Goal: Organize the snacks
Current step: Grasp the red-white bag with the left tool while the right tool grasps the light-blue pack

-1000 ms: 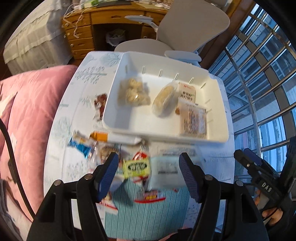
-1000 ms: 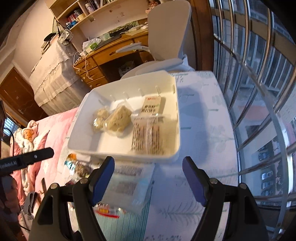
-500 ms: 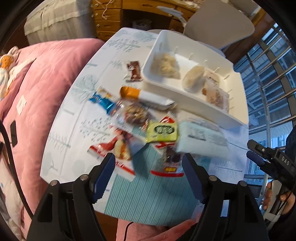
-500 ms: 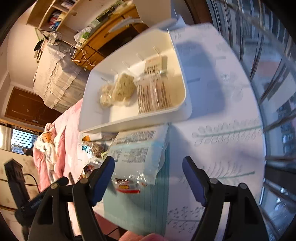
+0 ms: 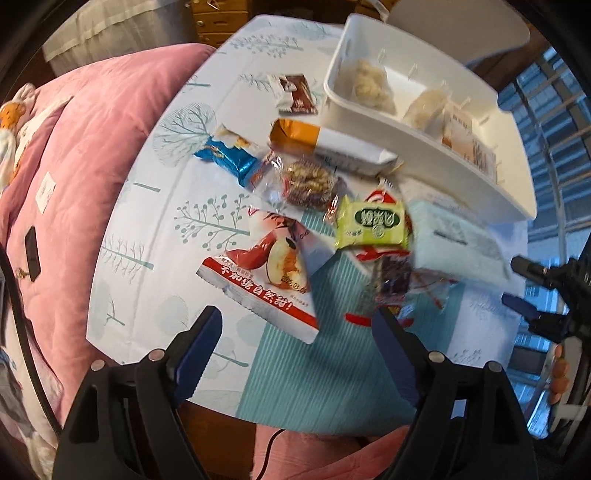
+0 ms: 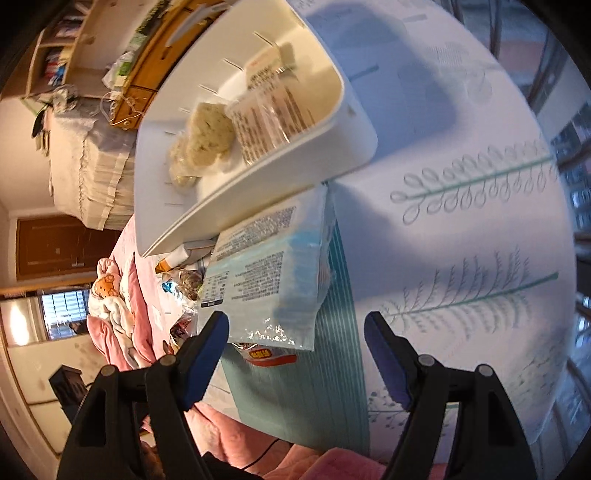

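Note:
A white tray (image 5: 436, 147) on the patterned table holds several wrapped snacks. Loose packets lie in front of it: a red-and-white apple packet (image 5: 269, 280), a green packet (image 5: 373, 225), a nut bag (image 5: 310, 182), a blue bar (image 5: 229, 158), an orange-and-white bar (image 5: 328, 146) and a pale blue pouch (image 5: 458, 247). My left gripper (image 5: 297, 332) hangs above the apple packet's near edge, its jaws opening, nothing between them. My right gripper (image 6: 295, 339) stands open just above the near end of the pale blue pouch (image 6: 273, 269), holding nothing. The white tray (image 6: 258, 184) lies beyond.
A brown-and-white packet (image 5: 297, 94) lies left of the tray. A pink quilt (image 5: 77, 155) borders the table's left side. A wooden desk (image 6: 147, 74) and a white chair (image 5: 461, 29) stand beyond; window bars (image 5: 554, 96) run on the right.
Both grippers have come down closer to the table. The left one shifted left over the loose packets and its jaws spread wider. The right one rolled, tilting its view.

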Tool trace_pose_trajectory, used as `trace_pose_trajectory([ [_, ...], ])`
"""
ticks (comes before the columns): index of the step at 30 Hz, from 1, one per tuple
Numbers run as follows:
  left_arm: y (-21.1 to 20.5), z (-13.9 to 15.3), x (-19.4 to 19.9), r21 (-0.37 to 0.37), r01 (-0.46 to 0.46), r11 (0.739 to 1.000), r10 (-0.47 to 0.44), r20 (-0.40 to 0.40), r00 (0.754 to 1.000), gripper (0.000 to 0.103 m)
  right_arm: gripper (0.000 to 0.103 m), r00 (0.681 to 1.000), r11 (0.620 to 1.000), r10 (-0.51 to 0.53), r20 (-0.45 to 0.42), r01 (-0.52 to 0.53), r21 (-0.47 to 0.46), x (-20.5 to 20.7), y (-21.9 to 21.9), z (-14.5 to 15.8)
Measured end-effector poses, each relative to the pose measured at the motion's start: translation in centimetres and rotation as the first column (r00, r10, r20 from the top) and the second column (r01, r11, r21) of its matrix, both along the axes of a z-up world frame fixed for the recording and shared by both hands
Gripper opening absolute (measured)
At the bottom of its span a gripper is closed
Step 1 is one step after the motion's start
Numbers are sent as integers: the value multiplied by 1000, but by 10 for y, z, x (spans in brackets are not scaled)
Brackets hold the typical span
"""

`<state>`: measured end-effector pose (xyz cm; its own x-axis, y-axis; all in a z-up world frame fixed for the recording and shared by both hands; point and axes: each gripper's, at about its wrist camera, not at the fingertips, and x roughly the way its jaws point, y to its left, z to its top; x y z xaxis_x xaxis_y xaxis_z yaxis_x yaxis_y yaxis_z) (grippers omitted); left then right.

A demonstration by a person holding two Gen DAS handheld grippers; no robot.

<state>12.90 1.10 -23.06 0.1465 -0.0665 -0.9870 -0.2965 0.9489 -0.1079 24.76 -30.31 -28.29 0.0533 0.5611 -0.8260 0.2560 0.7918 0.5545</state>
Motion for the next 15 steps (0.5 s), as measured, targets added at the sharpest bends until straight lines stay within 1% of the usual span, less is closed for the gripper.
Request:
trace_pose_trajectory([
  [3,0,-10,8,14,52,999,-51,-38,998,87,76,999,999,-35,-40,35,0,0,4,-9],
  [6,0,-19,16,19,100,995,-99,-69,993,89,76,995,998,-67,-71,66,-9,0,9,-17],
  [12,1,-38,36,10,169,986,-167,-119,979,89,76,983,990,-141,-116,139,-22,2,18,-29],
  [13,2,-42,39,12,180,984,-177,-128,976,90,73,981,989,-151,-121,149,-22,3,20,-31],
  [15,3,-47,44,27,195,980,-190,-138,972,96,68,976,985,-174,-127,174,-16,4,21,-34],
])
